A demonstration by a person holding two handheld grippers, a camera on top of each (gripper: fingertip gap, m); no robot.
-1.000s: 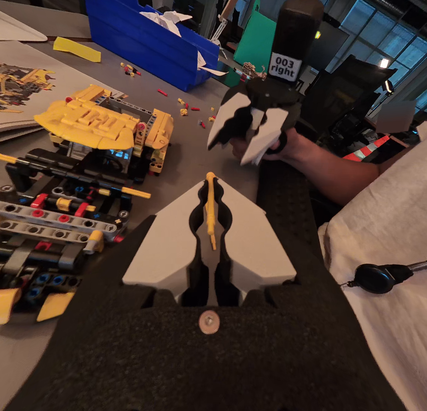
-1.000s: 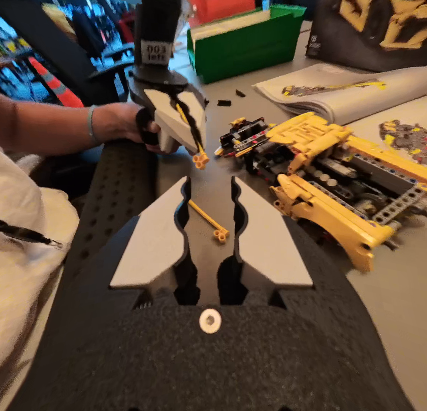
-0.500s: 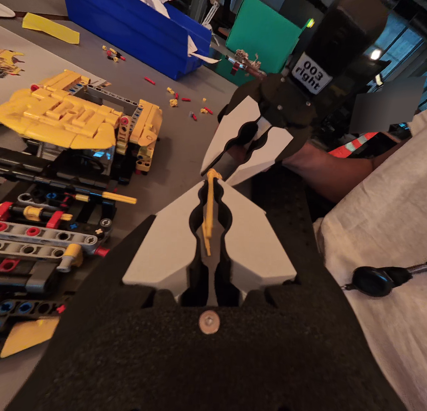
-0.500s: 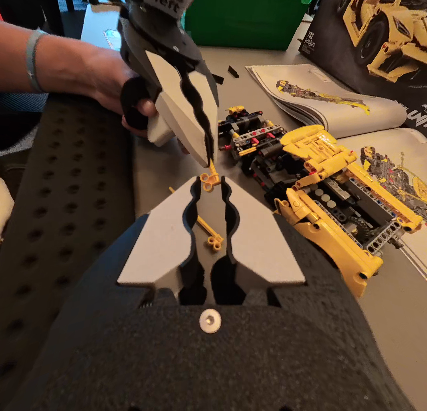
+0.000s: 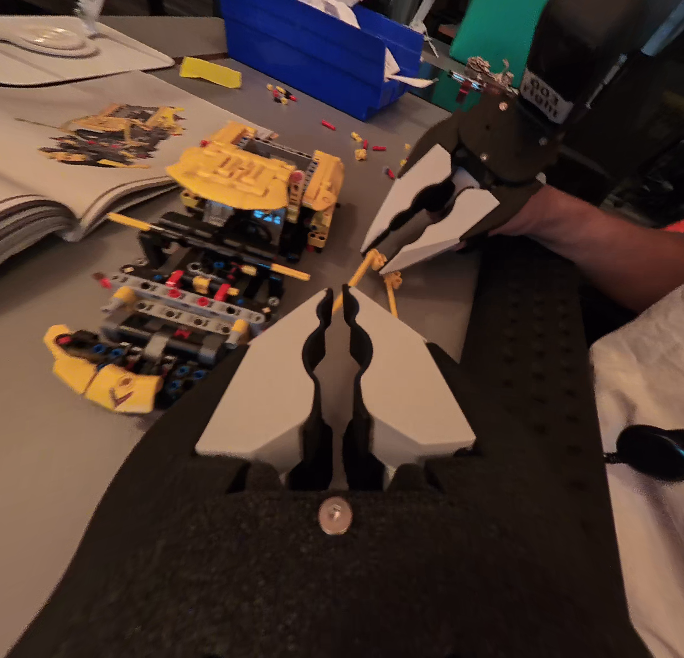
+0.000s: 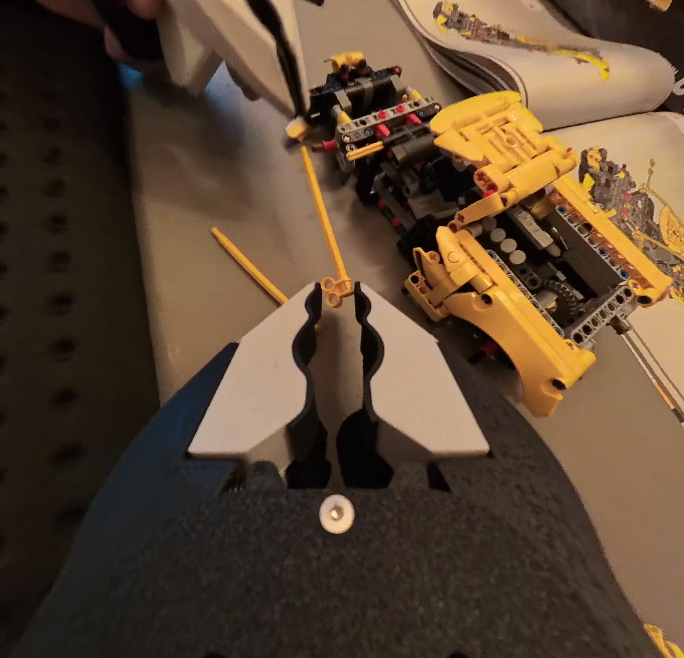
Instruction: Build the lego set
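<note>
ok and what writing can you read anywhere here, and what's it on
I won't quote writing; here is what bears it.
White label on the right gripper: short print, blurred.
Instruction booklet: pictures only, no legible text.
Nothing else legible in either view.

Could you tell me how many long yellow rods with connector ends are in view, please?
2: one rod spans between both tongs' tips; the other rod lies on the table beside it.

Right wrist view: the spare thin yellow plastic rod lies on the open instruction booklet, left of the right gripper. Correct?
Not on the booklet. The spare thin yellow plastic rod lies on the grey table, left of the right gripper. The open instruction booklet sits farther off to the right. The right wrist view shows this.
</note>
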